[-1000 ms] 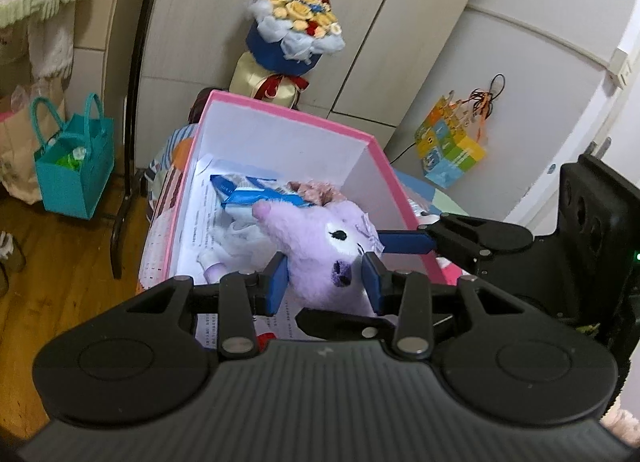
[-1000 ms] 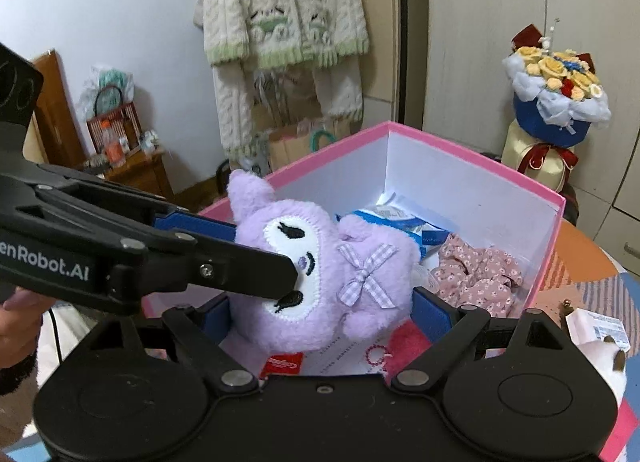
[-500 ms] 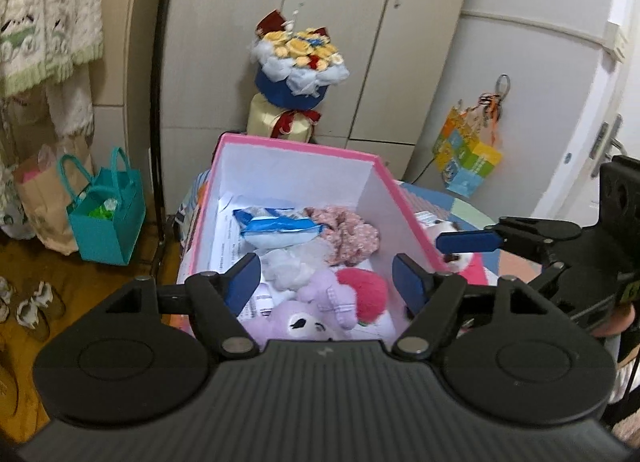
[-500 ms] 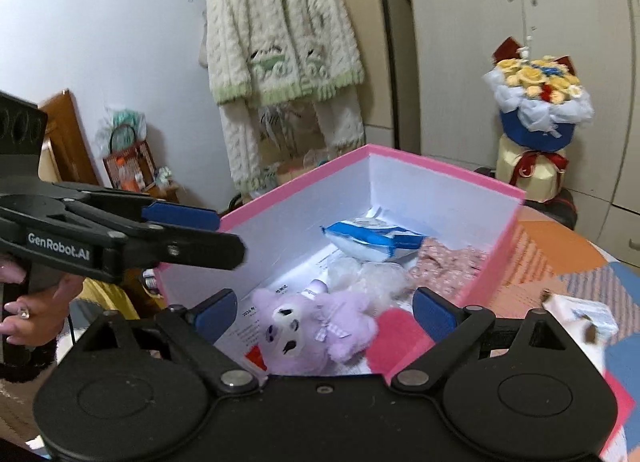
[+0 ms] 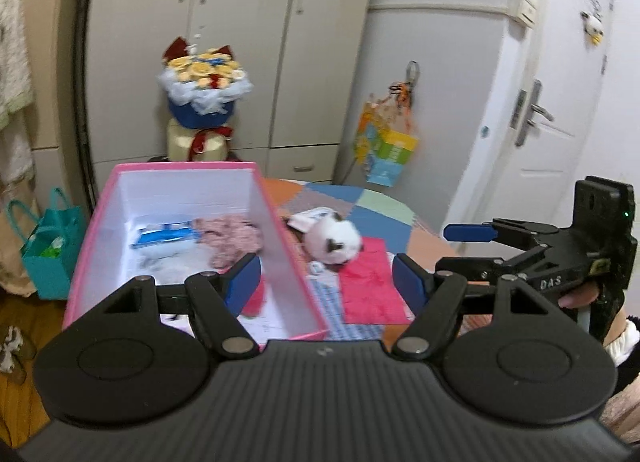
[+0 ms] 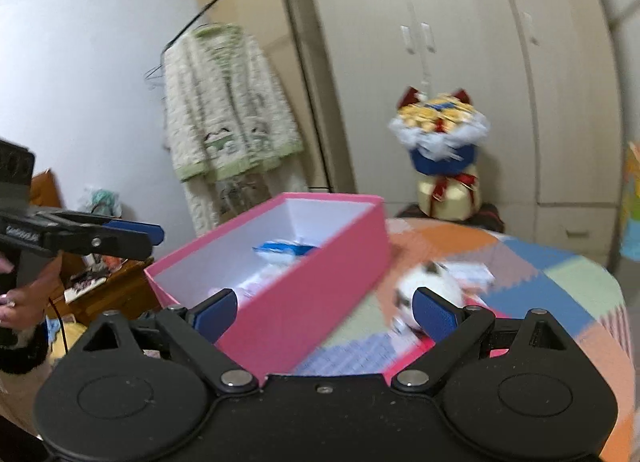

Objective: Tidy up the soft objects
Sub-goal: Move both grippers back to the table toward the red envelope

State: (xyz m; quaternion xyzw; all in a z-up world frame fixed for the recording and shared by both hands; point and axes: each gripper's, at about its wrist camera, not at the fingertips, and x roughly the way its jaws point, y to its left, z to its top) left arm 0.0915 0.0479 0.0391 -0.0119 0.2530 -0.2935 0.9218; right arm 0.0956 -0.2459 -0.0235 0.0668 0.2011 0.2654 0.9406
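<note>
Pink box [image 5: 292,262] sits on the desk [image 5: 380,218], already holding soft things; a white plush [image 5: 334,240] lies just right of it, outside. Left hand-held gripper [image 5: 326,280] and right hand-held gripper [image 6: 324,308] both gape wide, empty. Risk, I judge: a hasty reach clips the box wall or nudges the plush off. Only the left view shows the box's floral fabric [image 5: 232,238]; the right view blurs the plush.

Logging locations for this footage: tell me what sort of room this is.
Likely a bedroom at home: tall wardrobe doors, a knitted cardigan hanging on a clothes rail, and a flower bouquet behind the pink box on a patchwork-covered table.
</note>
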